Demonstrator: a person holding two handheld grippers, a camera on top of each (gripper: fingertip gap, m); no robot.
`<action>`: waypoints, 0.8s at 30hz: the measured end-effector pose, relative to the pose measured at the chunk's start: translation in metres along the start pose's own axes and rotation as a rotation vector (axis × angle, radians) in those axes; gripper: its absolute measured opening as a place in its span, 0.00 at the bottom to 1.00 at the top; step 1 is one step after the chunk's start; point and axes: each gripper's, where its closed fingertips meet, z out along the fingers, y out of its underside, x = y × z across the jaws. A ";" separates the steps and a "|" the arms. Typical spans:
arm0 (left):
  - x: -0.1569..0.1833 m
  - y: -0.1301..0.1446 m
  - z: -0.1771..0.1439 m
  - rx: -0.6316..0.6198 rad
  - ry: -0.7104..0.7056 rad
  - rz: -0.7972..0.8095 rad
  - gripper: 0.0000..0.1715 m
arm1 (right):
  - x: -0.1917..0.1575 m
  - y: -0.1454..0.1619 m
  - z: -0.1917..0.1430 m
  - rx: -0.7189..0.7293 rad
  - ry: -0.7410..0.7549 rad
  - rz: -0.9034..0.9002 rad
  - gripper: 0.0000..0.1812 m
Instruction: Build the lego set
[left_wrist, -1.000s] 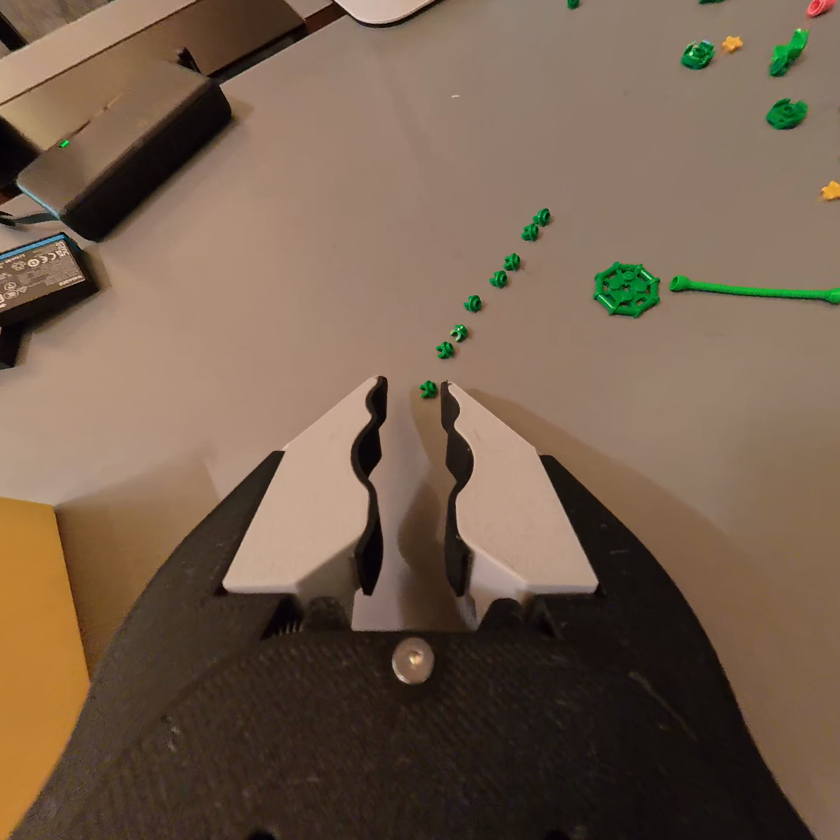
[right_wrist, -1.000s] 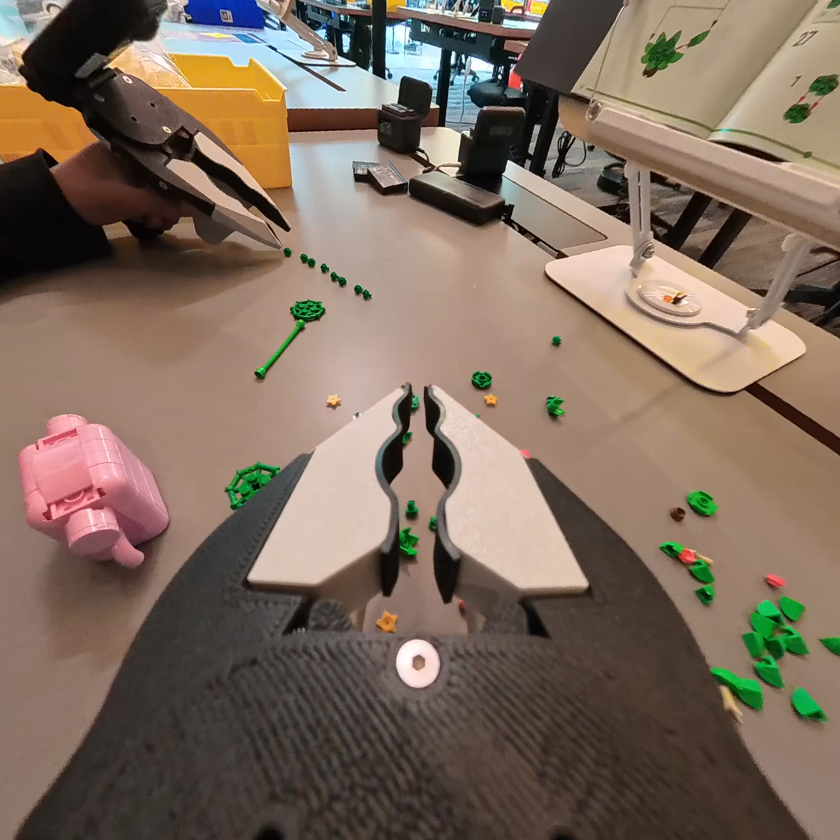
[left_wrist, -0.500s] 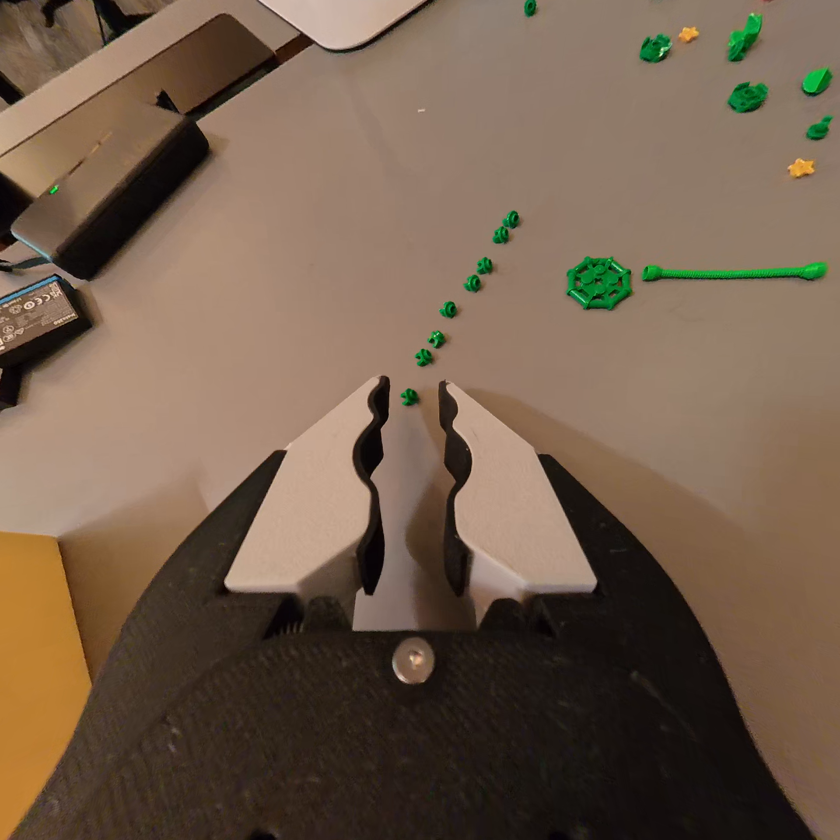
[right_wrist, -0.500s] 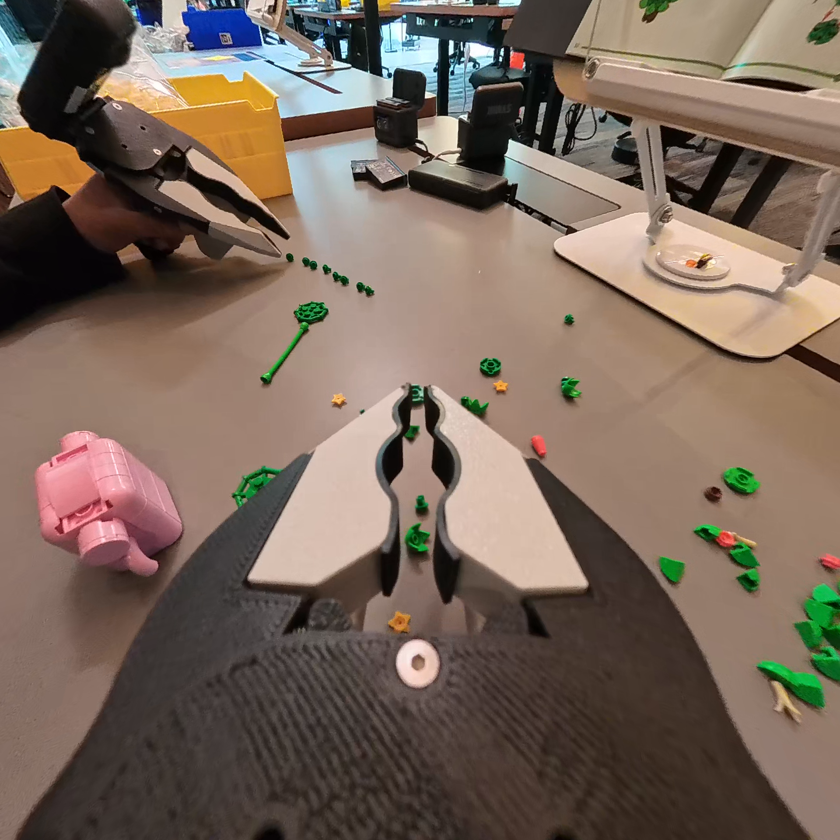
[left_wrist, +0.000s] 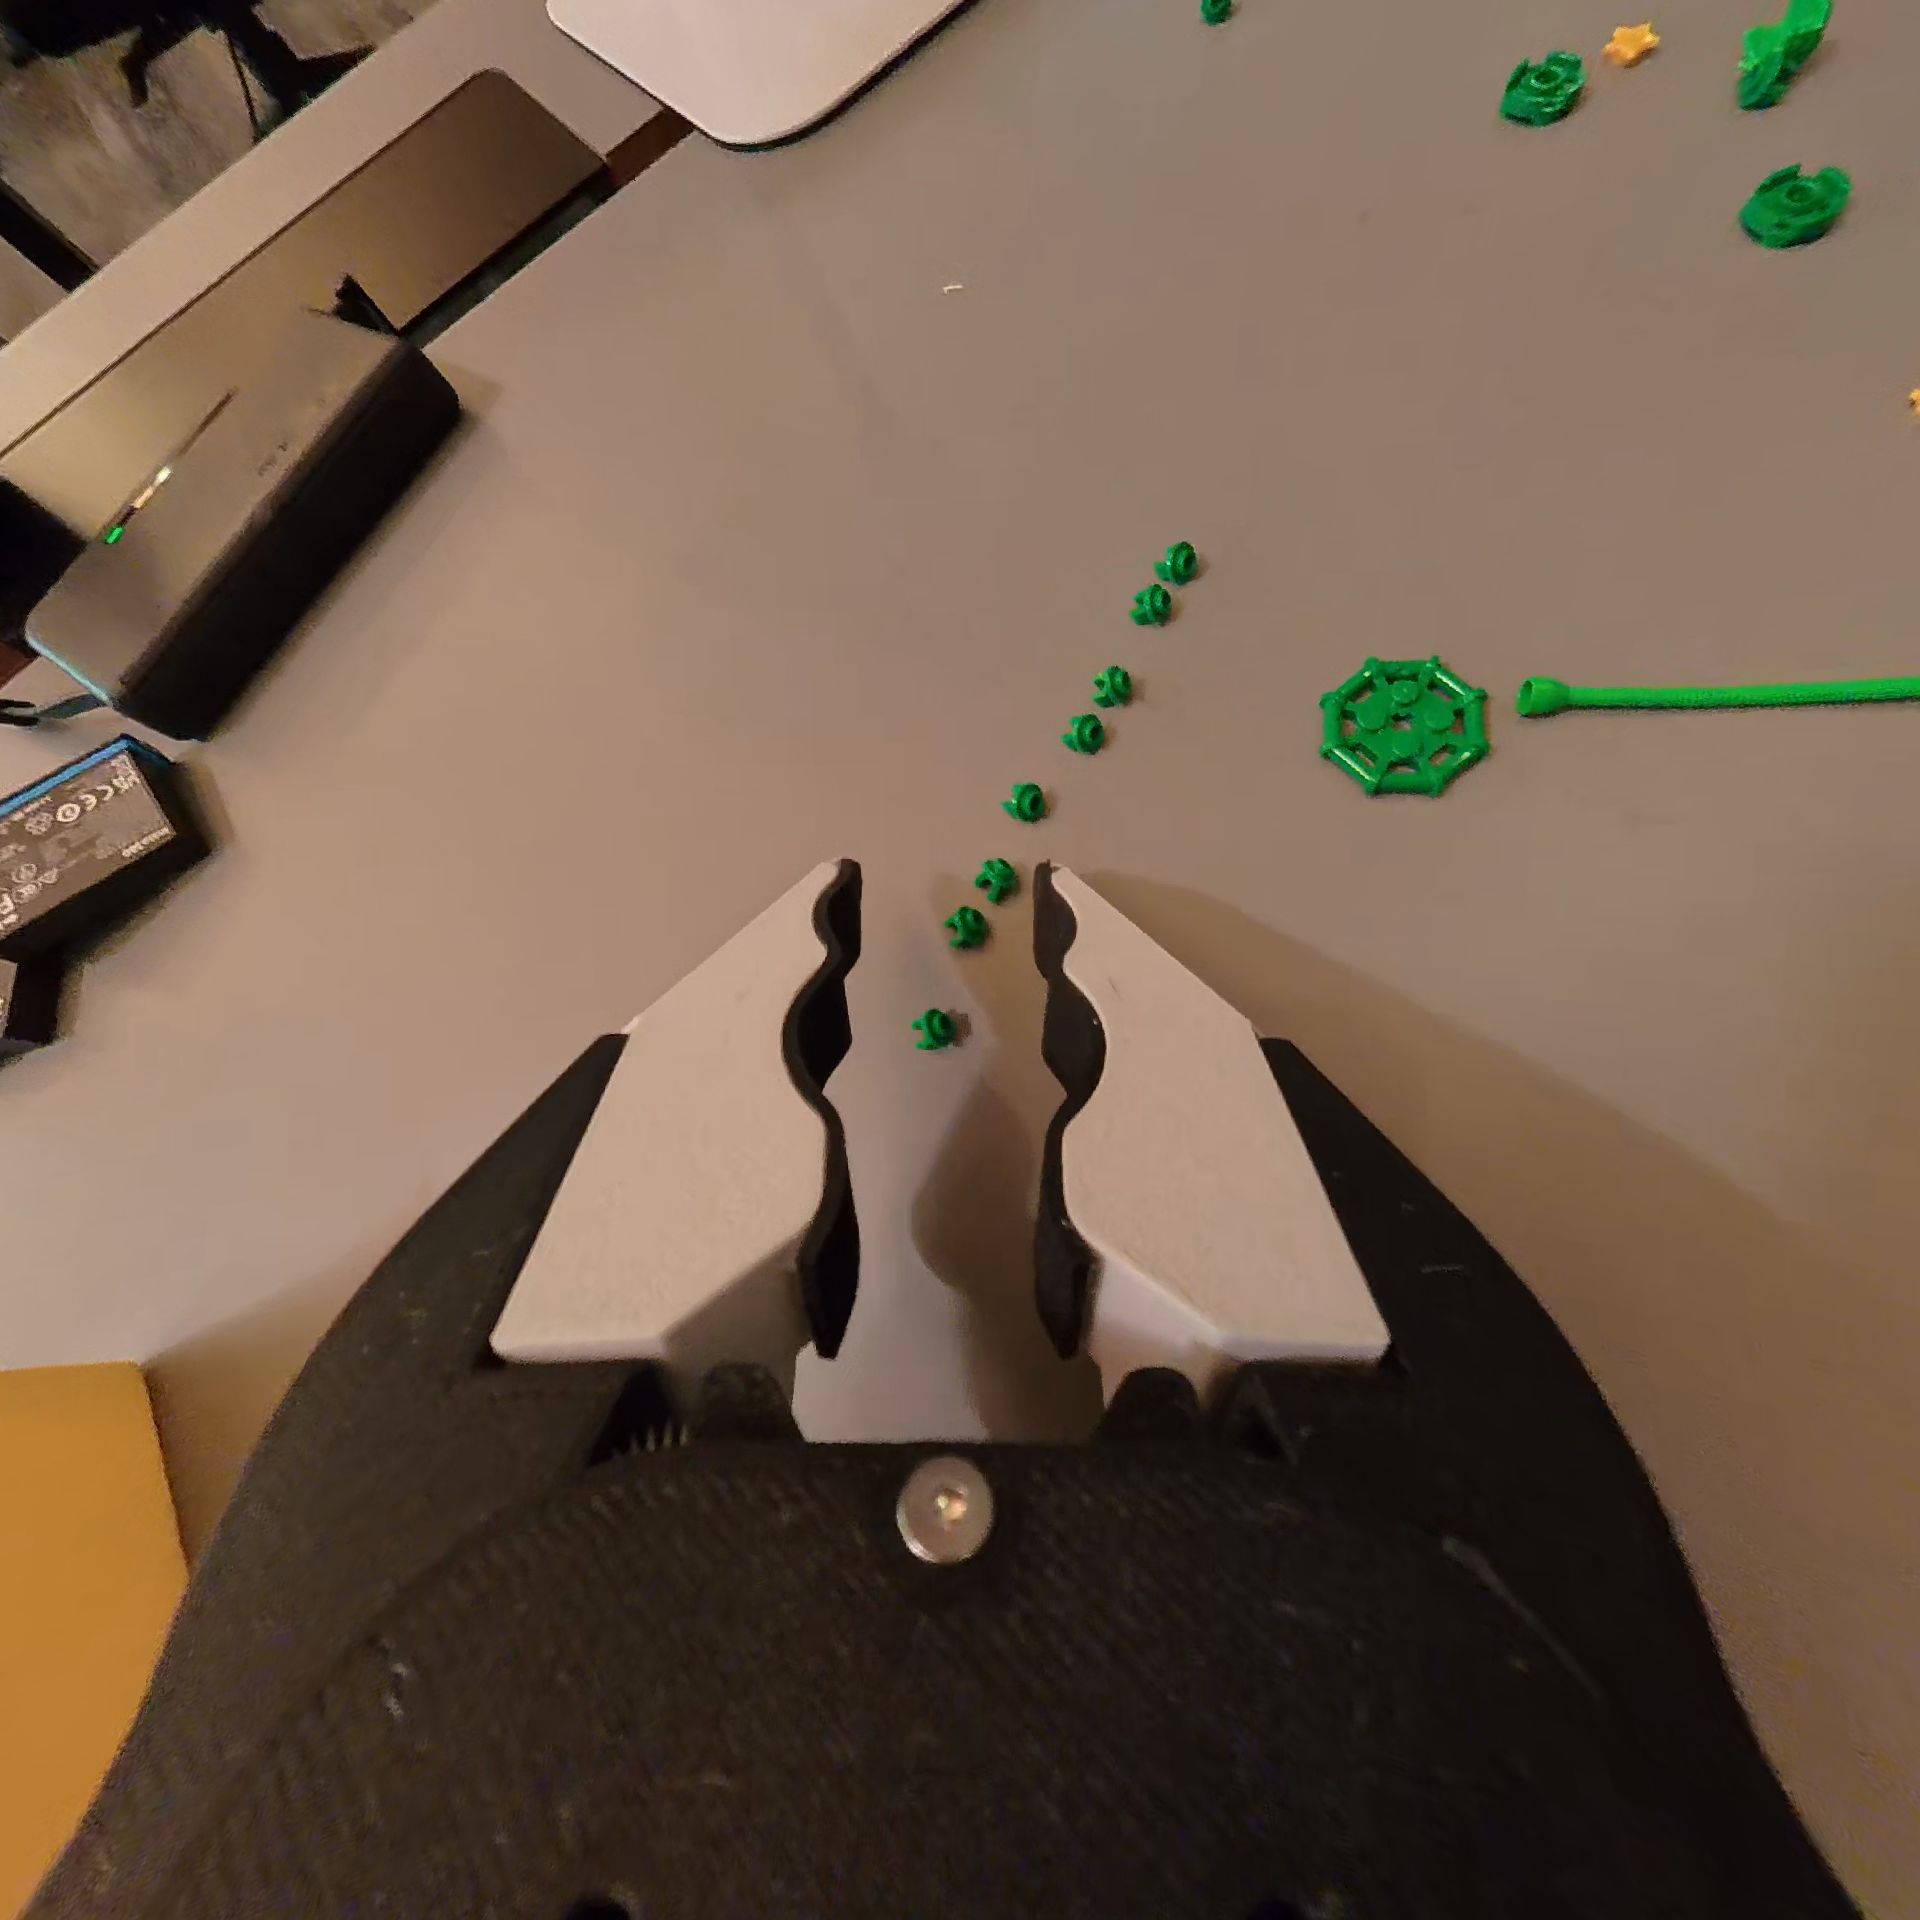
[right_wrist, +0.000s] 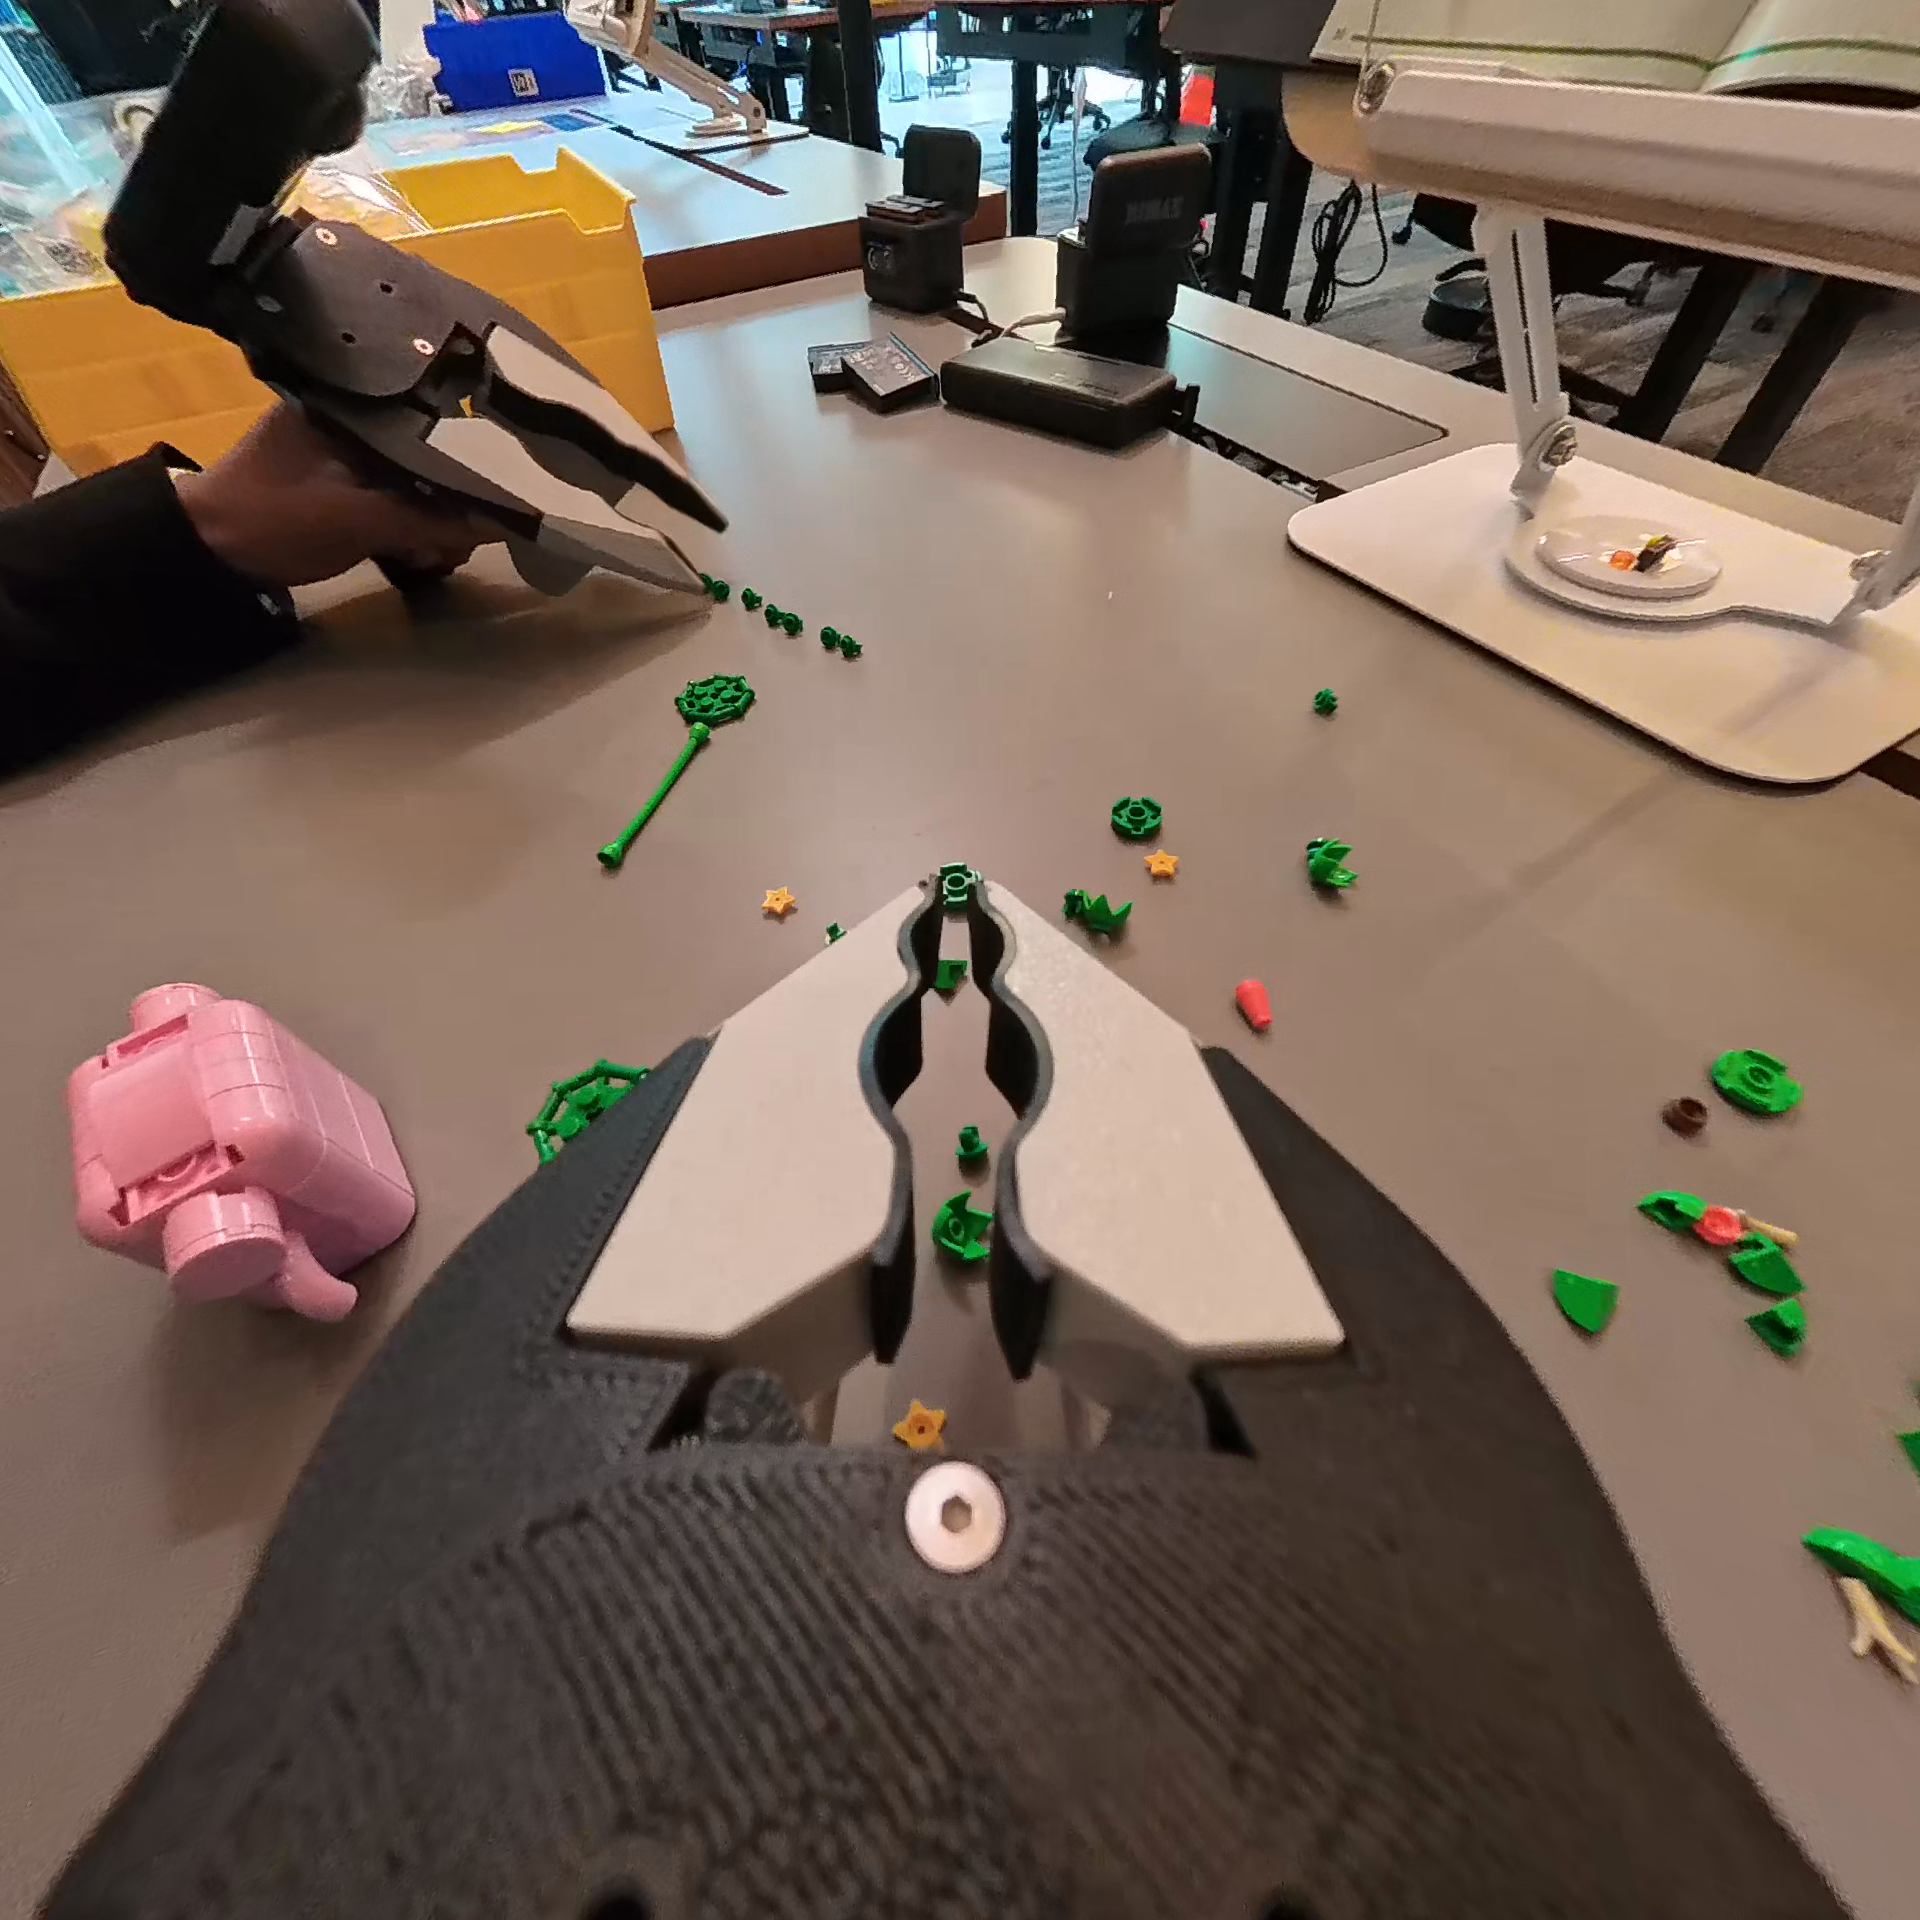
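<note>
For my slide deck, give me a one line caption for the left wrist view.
Open left gripper straddling the near end of a row of small green studs on the grey table.

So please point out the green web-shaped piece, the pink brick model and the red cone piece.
green web-shaped piece (left_wrist: 1404, 726), left wrist view, central hub
pink brick model (right_wrist: 234, 1132), right wrist view, body
red cone piece (right_wrist: 1254, 1004), right wrist view, middle

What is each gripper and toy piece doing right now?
Left hand-held gripper: open, three tiny green studs between its fingers.
Right hand-held gripper: shut on a small green round piece.
Green web piece: flat on table.
Green stalk: lying beside it.
Pink block: built, untouched.
</note>
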 end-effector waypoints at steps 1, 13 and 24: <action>-0.001 -0.001 0.001 0.000 -0.004 0.002 0.18 | 0.000 0.000 0.000 -0.001 0.000 0.000 0.02; -0.004 0.004 0.006 -0.042 -0.044 0.023 0.17 | -0.001 0.001 0.001 -0.009 -0.001 -0.012 0.02; -0.008 0.001 0.003 -0.015 -0.054 -0.003 0.17 | -0.002 0.002 0.001 -0.016 -0.002 -0.015 0.02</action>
